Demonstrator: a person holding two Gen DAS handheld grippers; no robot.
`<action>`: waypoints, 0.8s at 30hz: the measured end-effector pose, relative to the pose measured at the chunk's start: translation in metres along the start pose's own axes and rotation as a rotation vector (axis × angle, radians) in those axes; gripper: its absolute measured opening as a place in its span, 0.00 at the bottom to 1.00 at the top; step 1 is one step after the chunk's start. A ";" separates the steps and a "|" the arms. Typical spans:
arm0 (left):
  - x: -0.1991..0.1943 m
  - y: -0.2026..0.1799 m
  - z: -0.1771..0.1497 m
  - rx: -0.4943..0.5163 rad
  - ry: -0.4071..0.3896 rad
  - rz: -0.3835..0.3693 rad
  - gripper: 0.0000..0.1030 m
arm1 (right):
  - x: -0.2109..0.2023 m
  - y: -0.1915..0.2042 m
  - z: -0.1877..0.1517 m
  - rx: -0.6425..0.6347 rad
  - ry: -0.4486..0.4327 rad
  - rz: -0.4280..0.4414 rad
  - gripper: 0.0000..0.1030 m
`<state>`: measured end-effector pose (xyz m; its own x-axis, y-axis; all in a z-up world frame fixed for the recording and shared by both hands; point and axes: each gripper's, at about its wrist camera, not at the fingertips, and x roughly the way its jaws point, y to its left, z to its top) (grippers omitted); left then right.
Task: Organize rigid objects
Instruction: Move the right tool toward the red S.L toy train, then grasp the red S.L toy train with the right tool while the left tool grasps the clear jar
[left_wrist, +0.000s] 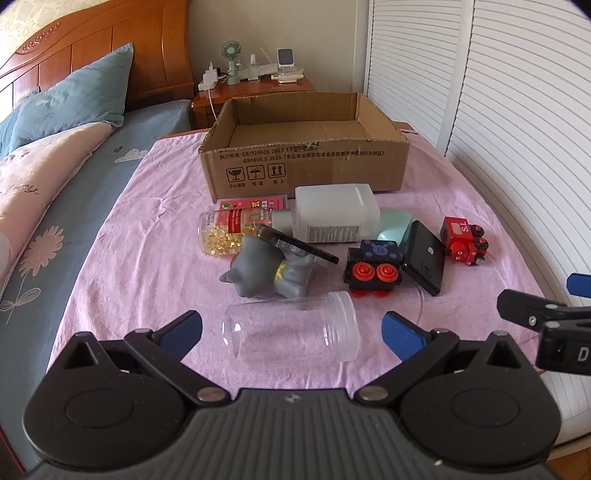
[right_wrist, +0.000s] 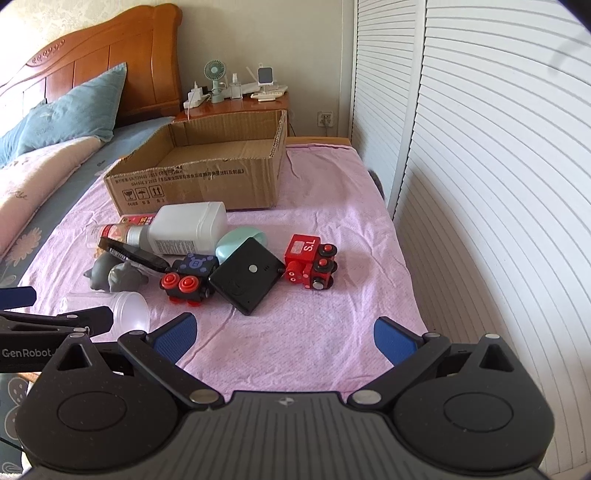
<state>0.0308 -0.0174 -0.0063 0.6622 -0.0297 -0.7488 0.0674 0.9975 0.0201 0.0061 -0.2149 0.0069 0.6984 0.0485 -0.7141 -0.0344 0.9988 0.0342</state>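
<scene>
An open cardboard box (left_wrist: 306, 166) (right_wrist: 199, 181) stands at the far end of a pink cloth. In front of it lie a white bottle (left_wrist: 332, 214) (right_wrist: 188, 227), a capsule bottle (left_wrist: 229, 232), a grey cat figure (left_wrist: 266, 273) (right_wrist: 114, 277), a black toy car (left_wrist: 373, 269) (right_wrist: 188, 280), a black flat device (left_wrist: 424, 258) (right_wrist: 247, 278), a red toy train (left_wrist: 463, 240) (right_wrist: 310, 264) and a clear jar (left_wrist: 295, 328) (right_wrist: 110, 308) on its side. My left gripper (left_wrist: 291, 328) is open, with the jar between its fingertips. My right gripper (right_wrist: 284, 332) is open over bare cloth.
A bed with blue pillows (left_wrist: 74, 96) lies to the left. White louvred doors (right_wrist: 480, 147) run close along the right edge of the pink cloth (right_wrist: 332, 192). A nightstand (left_wrist: 255, 92) with a small fan stands behind the box. A mint case (right_wrist: 240, 240) rests under the black device.
</scene>
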 end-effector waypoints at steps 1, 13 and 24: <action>0.002 0.000 0.001 0.003 0.003 -0.005 0.99 | 0.000 -0.004 0.000 0.011 -0.008 0.004 1.00; 0.039 0.003 0.003 0.055 0.062 0.022 0.99 | 0.011 -0.025 0.000 0.062 0.001 -0.012 1.00; 0.039 0.034 -0.010 0.095 0.068 0.003 1.00 | 0.029 -0.020 -0.001 -0.030 0.023 -0.021 1.00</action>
<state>0.0515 0.0157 -0.0418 0.6109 -0.0187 -0.7915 0.1380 0.9869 0.0832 0.0267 -0.2335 -0.0154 0.6823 0.0277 -0.7305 -0.0416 0.9991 -0.0010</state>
